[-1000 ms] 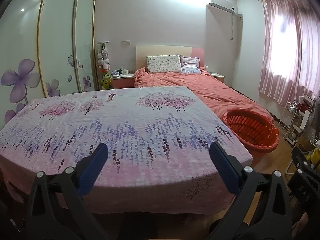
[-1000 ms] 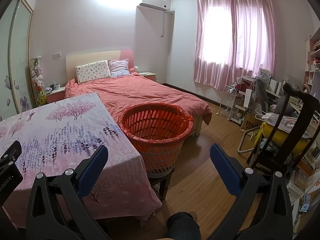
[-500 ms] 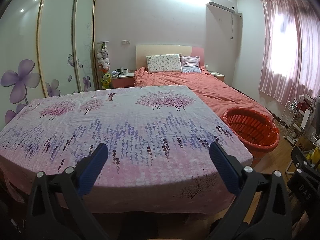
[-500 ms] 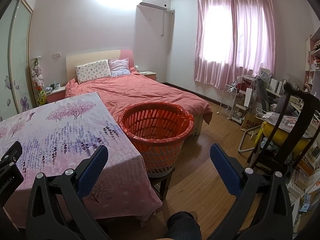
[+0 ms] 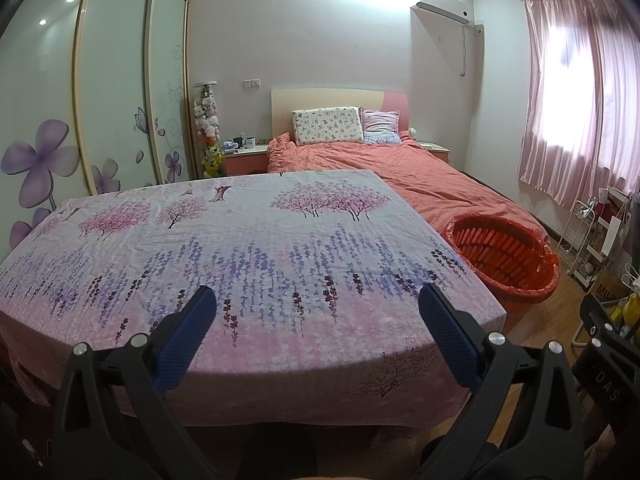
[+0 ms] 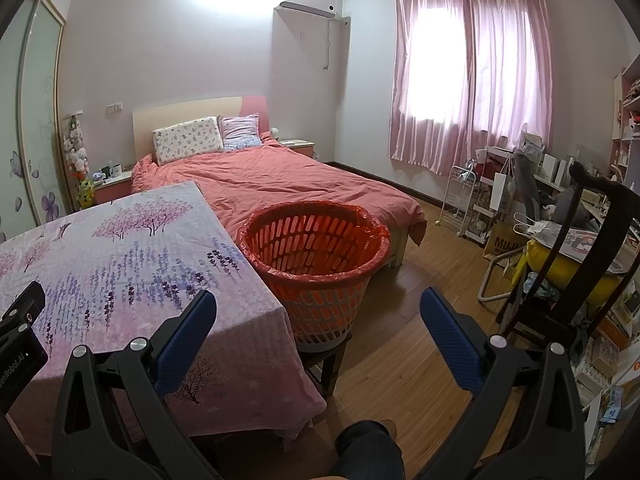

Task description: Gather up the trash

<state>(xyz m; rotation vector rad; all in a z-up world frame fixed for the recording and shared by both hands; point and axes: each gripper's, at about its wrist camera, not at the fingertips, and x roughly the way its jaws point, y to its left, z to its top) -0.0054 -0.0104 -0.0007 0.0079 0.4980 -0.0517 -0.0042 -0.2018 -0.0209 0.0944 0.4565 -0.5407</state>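
A: Largest items?
B: The bed (image 6: pixel 280 176) with its coral cover, then the worktop (image 5: pixel 240 248) under a floral cloth.

A: Containers?
B: One orange slotted basket (image 6: pixel 316 264), lined with a red bag, stands on a stool just beside the worktop's right edge. The visible interior shows only the liner.

A: Task item location?
B: No trash can be made out on the worktop.

A: Claw states?
B: Left claw (image 5: pixel 318 326) spread wide, holding nothing, over the worktop's near edge. Right claw (image 6: pixel 318 326) likewise spread, holding nothing, facing the basket.
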